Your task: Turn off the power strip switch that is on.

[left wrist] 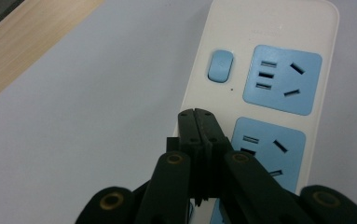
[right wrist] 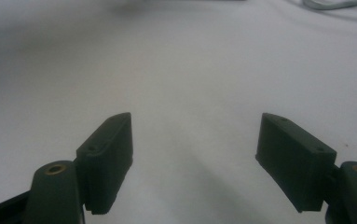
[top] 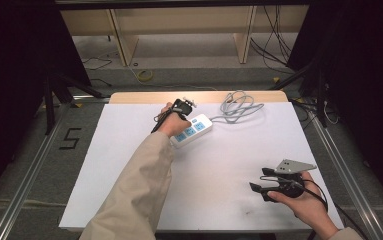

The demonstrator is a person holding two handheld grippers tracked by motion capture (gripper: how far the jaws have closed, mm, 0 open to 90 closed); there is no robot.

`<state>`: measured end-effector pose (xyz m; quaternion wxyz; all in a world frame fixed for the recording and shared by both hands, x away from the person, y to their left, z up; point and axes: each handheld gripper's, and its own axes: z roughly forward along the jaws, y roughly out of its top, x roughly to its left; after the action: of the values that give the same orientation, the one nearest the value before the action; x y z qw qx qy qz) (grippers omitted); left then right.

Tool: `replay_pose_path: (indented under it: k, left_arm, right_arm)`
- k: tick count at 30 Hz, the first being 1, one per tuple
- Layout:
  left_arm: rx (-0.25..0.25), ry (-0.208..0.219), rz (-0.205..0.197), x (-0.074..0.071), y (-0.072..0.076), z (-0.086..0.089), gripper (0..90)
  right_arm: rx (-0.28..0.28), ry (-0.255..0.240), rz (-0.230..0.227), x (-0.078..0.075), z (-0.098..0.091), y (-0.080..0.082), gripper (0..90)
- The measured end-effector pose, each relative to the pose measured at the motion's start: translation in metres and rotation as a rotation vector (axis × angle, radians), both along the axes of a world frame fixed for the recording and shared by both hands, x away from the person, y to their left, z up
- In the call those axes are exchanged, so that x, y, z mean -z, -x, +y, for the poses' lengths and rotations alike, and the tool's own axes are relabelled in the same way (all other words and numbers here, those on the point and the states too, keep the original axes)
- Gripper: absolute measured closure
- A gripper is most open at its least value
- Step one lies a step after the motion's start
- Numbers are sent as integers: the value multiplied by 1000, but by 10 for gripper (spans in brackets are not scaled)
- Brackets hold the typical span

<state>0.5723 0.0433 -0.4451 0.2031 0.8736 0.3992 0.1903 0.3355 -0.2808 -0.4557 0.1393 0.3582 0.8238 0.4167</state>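
A white power strip (top: 199,127) with blue sockets lies at the back middle of the table, and its grey cable (top: 239,105) is coiled behind it. My left gripper (top: 183,114) hangs over the strip. In the left gripper view my left gripper (left wrist: 197,116) is shut with nothing between its jaws, its tips just above the strip (left wrist: 260,32) and a short way below the blue switch (left wrist: 220,65). My right gripper (top: 259,179) rests near the front right, far from the strip. It is open, and bare white table shows between the fingers of my right gripper (right wrist: 195,140).
White sheet (top: 229,165) covers the table, with a wooden strip (top: 144,97) along the far edge. Metal rails run down both sides. Dark stands, loose cables and a wooden shelf frame (top: 184,30) stand on the floor beyond the table.
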Motion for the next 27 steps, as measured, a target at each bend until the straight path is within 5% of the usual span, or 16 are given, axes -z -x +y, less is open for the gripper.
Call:
replay_pose_path:
  k: [27]
  left_arm:
    - [-21, -7, 9, -1, 0, -1, 900]
  right_arm:
    - [-1, -1, -1, 0, 0, -1, 273]
